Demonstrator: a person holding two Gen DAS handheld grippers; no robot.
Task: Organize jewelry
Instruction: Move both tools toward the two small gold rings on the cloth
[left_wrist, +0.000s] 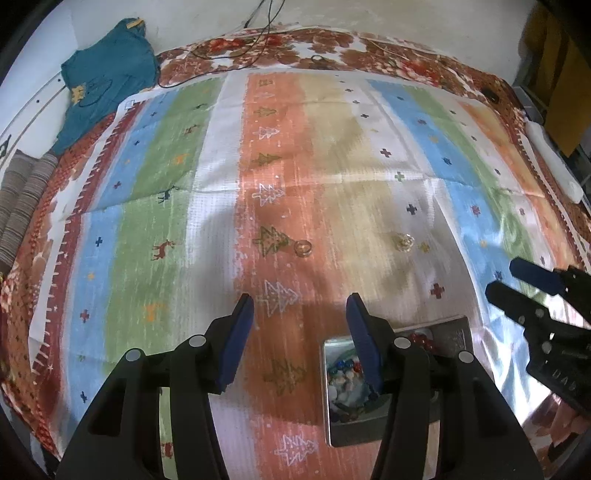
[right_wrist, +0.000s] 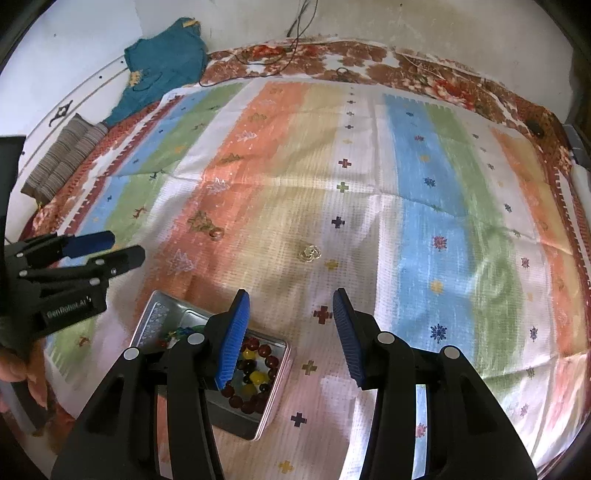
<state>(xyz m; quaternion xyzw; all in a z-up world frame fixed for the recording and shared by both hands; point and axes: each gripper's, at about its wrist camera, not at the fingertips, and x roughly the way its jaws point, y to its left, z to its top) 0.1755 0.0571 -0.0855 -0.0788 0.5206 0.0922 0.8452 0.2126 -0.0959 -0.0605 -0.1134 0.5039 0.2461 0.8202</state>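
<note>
A metal tin (right_wrist: 275, 402) with bead bracelets (right_wrist: 255, 376) in it lies on the striped cloth; the left wrist view shows the same tin (left_wrist: 340, 434) under my left fingers. Two rings lie farther out on the cloth: a plain band (left_wrist: 303, 247) (right_wrist: 216, 233) on the orange stripe and an ornate gold ring (left_wrist: 403, 242) (right_wrist: 309, 253) on the beige stripe. My left gripper (left_wrist: 300, 301) (right_wrist: 123, 245) hovers open and empty above the cloth near the tin. My right gripper (right_wrist: 291, 297) (left_wrist: 506, 277) is open and empty too, short of the ornate ring.
A striped cloth (right_wrist: 424, 206) covers a floral bedspread (right_wrist: 369, 59). A teal garment (left_wrist: 107, 77) and folded striped fabric (right_wrist: 62, 158) lie at the far left. Dark cables (left_wrist: 236, 48) trail at the back, and a white object (left_wrist: 554, 166) sits at the right edge.
</note>
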